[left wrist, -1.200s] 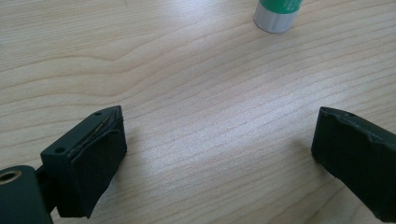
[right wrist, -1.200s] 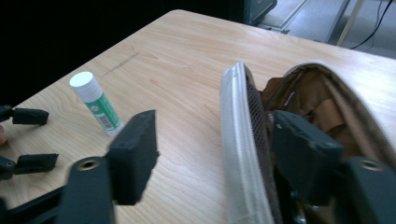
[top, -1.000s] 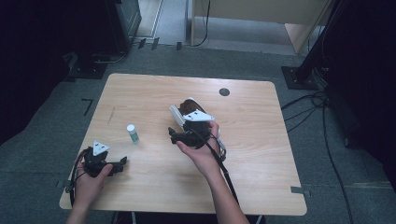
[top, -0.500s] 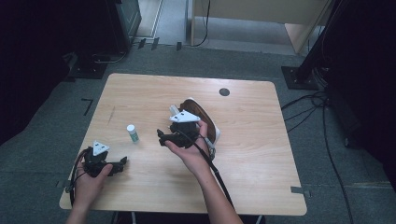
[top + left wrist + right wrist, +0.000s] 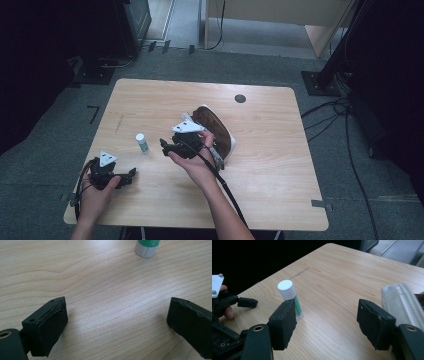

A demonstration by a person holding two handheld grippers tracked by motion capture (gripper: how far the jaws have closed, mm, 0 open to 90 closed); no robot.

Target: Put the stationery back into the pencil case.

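A glue stick [image 5: 142, 143] with a white cap and green label stands upright on the wooden table [image 5: 280, 165]. My right gripper [image 5: 164, 145] hovers just to its right, pointing left at it. In the right gripper view the glue stick [image 5: 289, 298] stands just beyond the left jaw of my right gripper [image 5: 327, 325]. Those jaws have just been closing, stand open, and have nothing between them. My left gripper [image 5: 131, 174] rests open near the front left of the table. Its own view has my left gripper [image 5: 116, 322] over bare wood, with the glue stick [image 5: 147, 247] farther ahead.
A white pouch [image 5: 215, 132] with a brown inside lies open behind my right hand, and the pouch [image 5: 402, 302] edges the right gripper view. A small dark round mark [image 5: 240, 98] sits near the table's far edge. Dark stands and cables surround the table.
My right gripper has moved left, away from the pouch and toward the glue stick, and its jaws have narrowed. The left gripper has stayed where it was.
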